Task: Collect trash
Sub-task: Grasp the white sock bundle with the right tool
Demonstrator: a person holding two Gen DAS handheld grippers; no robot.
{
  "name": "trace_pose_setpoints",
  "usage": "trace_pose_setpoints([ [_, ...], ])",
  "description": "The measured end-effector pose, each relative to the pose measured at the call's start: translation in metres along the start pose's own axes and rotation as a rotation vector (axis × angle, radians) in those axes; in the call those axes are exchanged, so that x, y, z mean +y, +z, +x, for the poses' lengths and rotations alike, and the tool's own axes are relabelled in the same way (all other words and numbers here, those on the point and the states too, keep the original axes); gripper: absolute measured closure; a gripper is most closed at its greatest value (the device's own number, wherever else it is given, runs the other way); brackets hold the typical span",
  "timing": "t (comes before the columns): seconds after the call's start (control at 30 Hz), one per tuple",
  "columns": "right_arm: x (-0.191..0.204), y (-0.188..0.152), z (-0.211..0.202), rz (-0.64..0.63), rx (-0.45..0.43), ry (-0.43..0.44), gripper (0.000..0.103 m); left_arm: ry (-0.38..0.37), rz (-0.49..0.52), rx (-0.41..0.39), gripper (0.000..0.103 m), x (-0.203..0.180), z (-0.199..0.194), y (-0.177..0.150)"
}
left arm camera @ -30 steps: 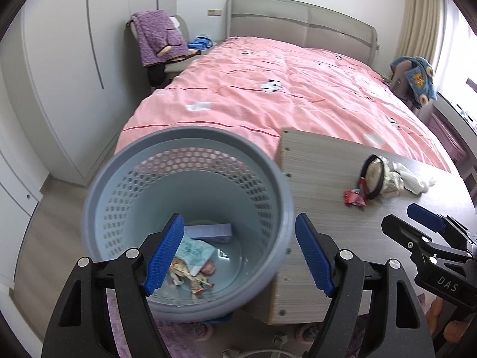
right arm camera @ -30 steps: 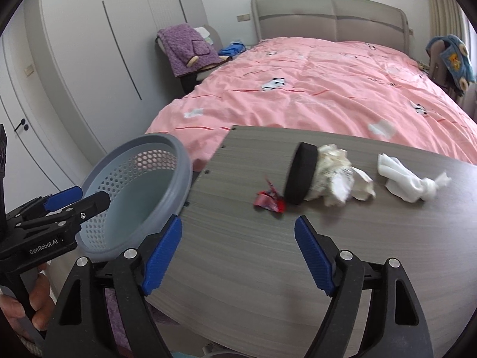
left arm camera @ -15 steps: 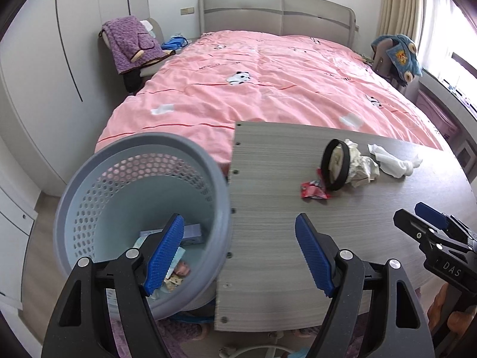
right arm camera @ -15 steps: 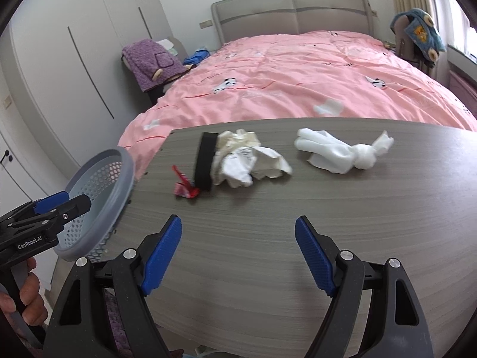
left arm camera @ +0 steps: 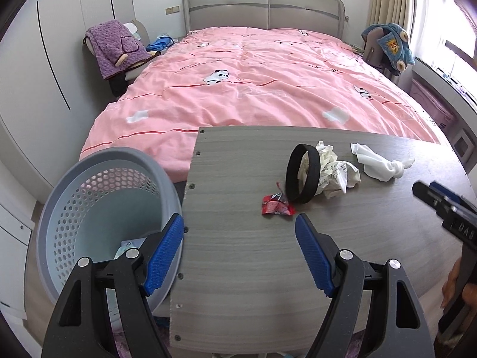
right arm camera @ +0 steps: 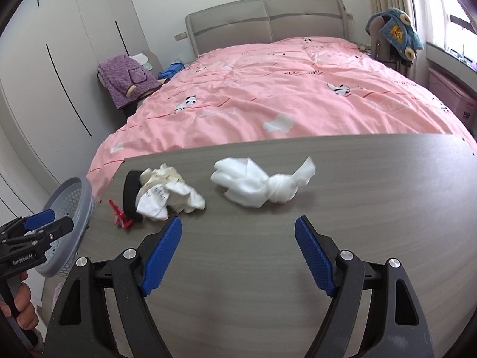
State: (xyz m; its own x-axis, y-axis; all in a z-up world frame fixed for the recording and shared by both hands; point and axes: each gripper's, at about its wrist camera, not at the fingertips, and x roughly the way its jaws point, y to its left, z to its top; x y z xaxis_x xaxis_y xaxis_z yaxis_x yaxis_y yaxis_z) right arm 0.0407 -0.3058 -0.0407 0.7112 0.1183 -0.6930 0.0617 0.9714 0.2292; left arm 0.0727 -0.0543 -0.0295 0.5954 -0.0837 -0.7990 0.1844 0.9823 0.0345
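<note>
Red wrapper [left arm camera: 276,206], crumpled paper [left arm camera: 334,173], white tissue [left arm camera: 378,165] lie on table; basket [left arm camera: 89,208] beside.

Grey wood-grain desk [left arm camera: 238,268] carrying four bits of litter.
A red wrapper [left arm camera: 277,205] lies nearest, touching a black ring [left arm camera: 301,176] standing on edge; crumpled paper [left arm camera: 334,173] rests against the ring's right side, and a knotted white tissue [left arm camera: 378,164] lies farther right, apart.

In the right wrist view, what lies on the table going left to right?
red wrapper → black ring → crumpled paper → knotted white tissue
</note>
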Motion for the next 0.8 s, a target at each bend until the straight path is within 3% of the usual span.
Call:
trace_pose_setpoints([
  [0.33,-0.013,0.035,0.043,-0.1,0.069,0.003,0.026,0.006,0.001,0.03,0.029,-0.012,0.017,0.007],
  [0.8,-0.01,0.038,0.086,-0.177,0.147,-0.034,0.029,0.01,0.002,0.046,0.029,-0.014,0.029,0.013],
])
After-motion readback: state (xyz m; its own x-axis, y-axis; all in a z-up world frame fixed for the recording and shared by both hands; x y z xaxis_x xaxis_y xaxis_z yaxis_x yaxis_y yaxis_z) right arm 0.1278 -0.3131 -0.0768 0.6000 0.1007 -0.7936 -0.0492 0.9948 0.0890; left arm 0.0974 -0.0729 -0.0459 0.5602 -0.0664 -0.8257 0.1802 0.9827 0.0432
